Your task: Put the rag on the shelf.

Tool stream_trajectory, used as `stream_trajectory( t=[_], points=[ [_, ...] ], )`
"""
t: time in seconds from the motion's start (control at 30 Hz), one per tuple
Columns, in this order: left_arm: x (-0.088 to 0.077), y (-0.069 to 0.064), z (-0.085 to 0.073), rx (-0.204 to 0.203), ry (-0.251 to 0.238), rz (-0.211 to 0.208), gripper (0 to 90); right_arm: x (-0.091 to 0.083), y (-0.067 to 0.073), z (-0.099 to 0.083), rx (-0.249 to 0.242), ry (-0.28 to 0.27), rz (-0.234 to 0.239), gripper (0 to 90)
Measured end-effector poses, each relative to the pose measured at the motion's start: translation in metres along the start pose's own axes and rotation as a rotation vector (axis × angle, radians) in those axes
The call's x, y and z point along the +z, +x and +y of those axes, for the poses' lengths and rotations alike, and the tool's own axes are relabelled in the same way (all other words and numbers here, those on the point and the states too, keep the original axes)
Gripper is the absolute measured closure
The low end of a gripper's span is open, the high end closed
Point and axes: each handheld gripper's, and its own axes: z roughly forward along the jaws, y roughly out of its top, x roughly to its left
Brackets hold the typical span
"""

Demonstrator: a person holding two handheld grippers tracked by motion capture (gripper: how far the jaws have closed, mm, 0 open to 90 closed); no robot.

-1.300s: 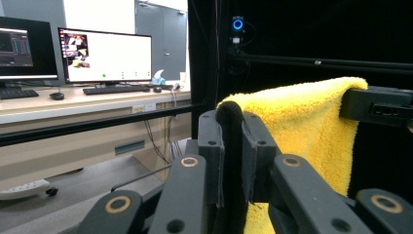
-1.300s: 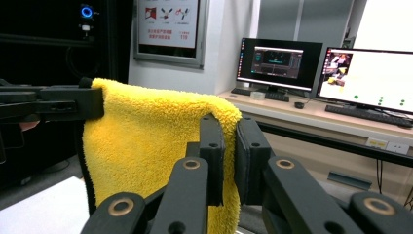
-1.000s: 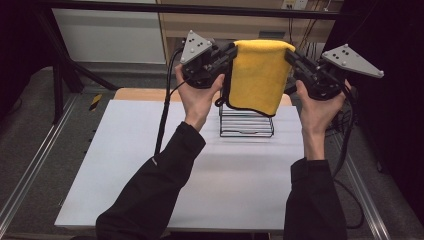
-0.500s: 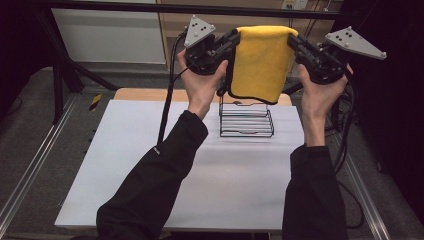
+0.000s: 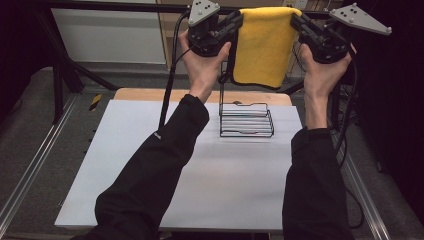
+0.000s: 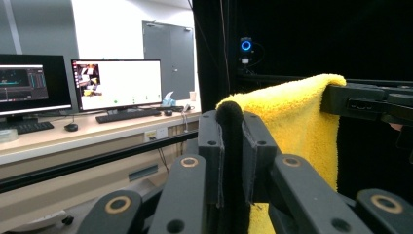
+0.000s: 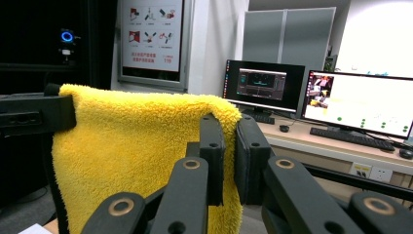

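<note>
White tabletop [image 5: 150,165] lies below you with a black wire rack [image 5: 246,120] toward its far edge, and you hold the yellow towel [image 5: 262,45] in the air above that rack, at about twelve o'clock in the high view. Your left gripper [image 5: 235,21] has its fingers clenched on the towel's upper corner at ten o'clock, its dark hem pinched between the pads [image 6: 212,141]. Your right gripper [image 5: 296,21] clamps the opposite upper corner at two o'clock, so the cloth hangs down between both pairs of fingers, clear of the rack.
</note>
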Motion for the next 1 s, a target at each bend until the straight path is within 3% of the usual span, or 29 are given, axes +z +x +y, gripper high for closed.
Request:
stream_trajectory(
  t=[0.2, 0.4, 0.53, 1.0],
  points=[
    [0.008, 0.006, 0.002, -0.007, 0.003, 0.004, 80.5, 0.011, -0.004, 0.002, -0.002, -0.001, -0.004, 83.7],
    [0.016, 0.011, -0.001, 0.020, -0.002, 0.017, 80.5, 0.022, -0.009, 0.000, -0.011, 0.005, -0.006, 83.7],
    [0.021, 0.013, -0.005, 0.015, 0.011, 0.019, 80.4, 0.029, -0.013, -0.005, -0.024, 0.016, -0.009, 83.7],
    [0.034, 0.023, -0.036, 0.040, 0.050, 0.024, 80.4, 0.038, -0.021, -0.033, -0.042, 0.054, 0.009, 83.7]
  ],
)
